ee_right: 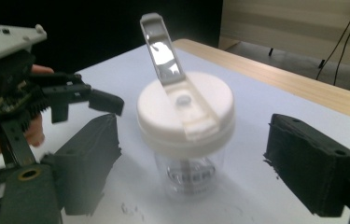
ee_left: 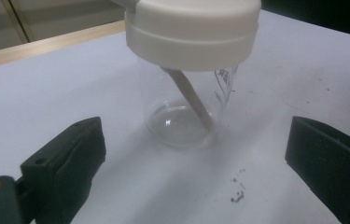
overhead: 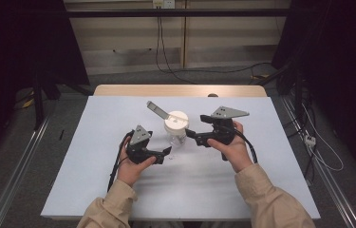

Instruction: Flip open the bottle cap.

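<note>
A clear jar (overhead: 176,138) with a white lid (overhead: 176,121) is stood upright on the white table cover (overhead: 95,156), between the two grippers. The lid's flip tab (overhead: 157,109) is raised and tilted away from the jar's far left side. A thin stick (ee_left: 190,97) is seen inside the jar, leaning from under the lid down to the base.

Left gripper (overhead: 166,154): jaws held apart, nothing clamped. The jar is placed just ahead of the jaws, centred in the gap, not touched. Small dark crumbs (ee_left: 237,192) are seen on the cover between the jaws, nearer the jaw at the right of the left gripper view.

Right gripper (overhead: 192,135): jaws held apart, nothing clamped. The jar is positioned between the pads (ee_right: 310,161) and slightly ahead; no contact is visible. The left gripper is seen beyond the jar, at the left of the right gripper view, with a fingertip (ee_right: 39,70) behind it.

Each gripper is held by one hand, left hand (overhead: 130,166) and right hand (overhead: 235,149), sleeves beige.
</note>
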Motion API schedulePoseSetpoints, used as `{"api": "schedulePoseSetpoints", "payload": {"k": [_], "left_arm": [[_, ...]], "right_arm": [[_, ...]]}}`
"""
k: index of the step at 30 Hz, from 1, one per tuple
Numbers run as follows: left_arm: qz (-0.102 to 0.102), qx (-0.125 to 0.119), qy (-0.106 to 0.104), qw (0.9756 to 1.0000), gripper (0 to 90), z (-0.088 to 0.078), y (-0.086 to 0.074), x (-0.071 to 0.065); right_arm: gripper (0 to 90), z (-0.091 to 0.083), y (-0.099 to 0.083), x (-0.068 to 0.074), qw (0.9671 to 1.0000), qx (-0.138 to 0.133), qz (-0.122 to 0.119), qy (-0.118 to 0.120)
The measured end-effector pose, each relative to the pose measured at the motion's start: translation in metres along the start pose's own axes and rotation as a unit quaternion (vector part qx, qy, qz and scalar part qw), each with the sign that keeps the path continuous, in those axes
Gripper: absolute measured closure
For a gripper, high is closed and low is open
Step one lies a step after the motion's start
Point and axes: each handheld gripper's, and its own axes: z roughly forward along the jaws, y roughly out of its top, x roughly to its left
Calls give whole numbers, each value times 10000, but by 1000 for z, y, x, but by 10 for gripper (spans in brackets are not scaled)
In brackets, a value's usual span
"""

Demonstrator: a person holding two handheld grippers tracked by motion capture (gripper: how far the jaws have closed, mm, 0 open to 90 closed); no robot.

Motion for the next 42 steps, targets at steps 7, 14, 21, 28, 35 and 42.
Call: {"api": "schedulePoseSetpoints", "payload": {"k": [7,14,21,28,35,42], "left_arm": [[13,72,-62,10000,47,-11,-7,1],[-23,100,-32,9999,49,-25,-14,7],[-89,97,14,9999,53,-41,-21,14],[-48,118,81,9999,53,-58,-29,18],[-128,105,93,9998,54,-70,-37,22],[-172,127,113,9997,56,-82,-46,26]], "right_arm": [[161,-22,-23,-3,10000,-2,-25,-83],[159,-44,-47,-9,9997,70,-1,-233],[159,-63,-67,-12,9992,84,-28,-383],[159,-76,-81,-15,9989,106,33,-453],[163,-87,-92,-17,9984,136,92,-532],[162,-97,-100,-19,9982,153,100,-564]]}}
